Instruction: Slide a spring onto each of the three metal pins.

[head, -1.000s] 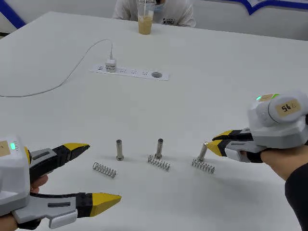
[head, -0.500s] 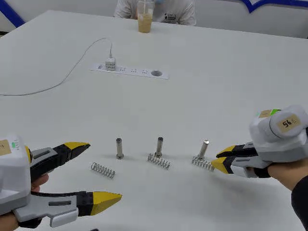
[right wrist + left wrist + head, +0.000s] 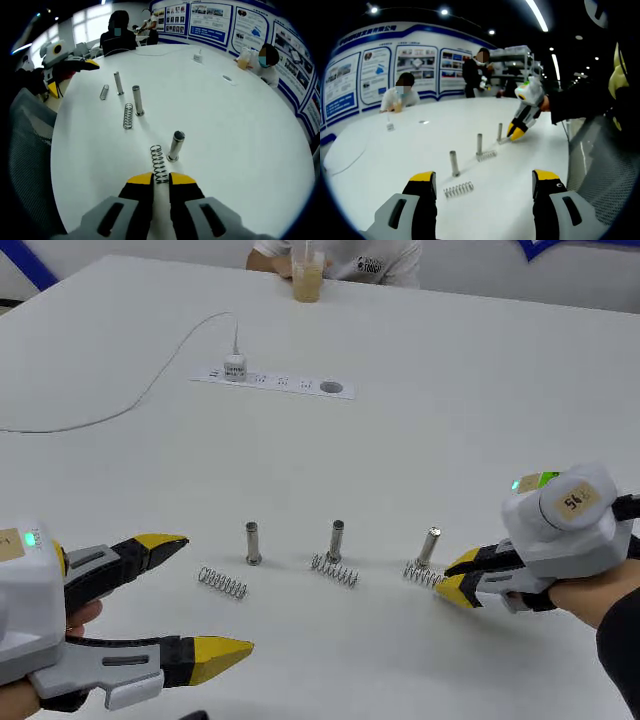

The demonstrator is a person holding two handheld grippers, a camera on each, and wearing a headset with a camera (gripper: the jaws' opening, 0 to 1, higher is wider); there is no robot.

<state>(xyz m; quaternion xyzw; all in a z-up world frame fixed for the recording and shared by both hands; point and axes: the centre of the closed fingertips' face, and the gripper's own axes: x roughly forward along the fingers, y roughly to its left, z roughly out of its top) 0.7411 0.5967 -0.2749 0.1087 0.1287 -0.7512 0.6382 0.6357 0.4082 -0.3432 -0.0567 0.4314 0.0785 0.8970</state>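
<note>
Three metal pins stand in a row on the white table: left pin (image 3: 253,542), middle pin (image 3: 337,539), right pin (image 3: 430,545). A spring lies flat in front of each: left spring (image 3: 222,582), middle spring (image 3: 334,570), right spring (image 3: 421,575). My right gripper (image 3: 460,577) is low at the table; its jaws are closed to a narrow gap on the near end of the right spring (image 3: 159,165), beside the right pin (image 3: 175,145). My left gripper (image 3: 198,595) hovers open at the lower left, short of the left spring (image 3: 458,189), with nothing between its jaws.
A white power strip (image 3: 270,382) with a plugged-in cable (image 3: 150,385) lies further back. At the far table edge stands a drink cup (image 3: 307,278), with a person seated behind it. Bare table surrounds the pins. A mesh chair (image 3: 30,150) is near the table's edge.
My right gripper has dropped from beside the top of the right pin down to the table, at the end of the right spring. The left gripper has stayed put. The head camera shifted slightly.
</note>
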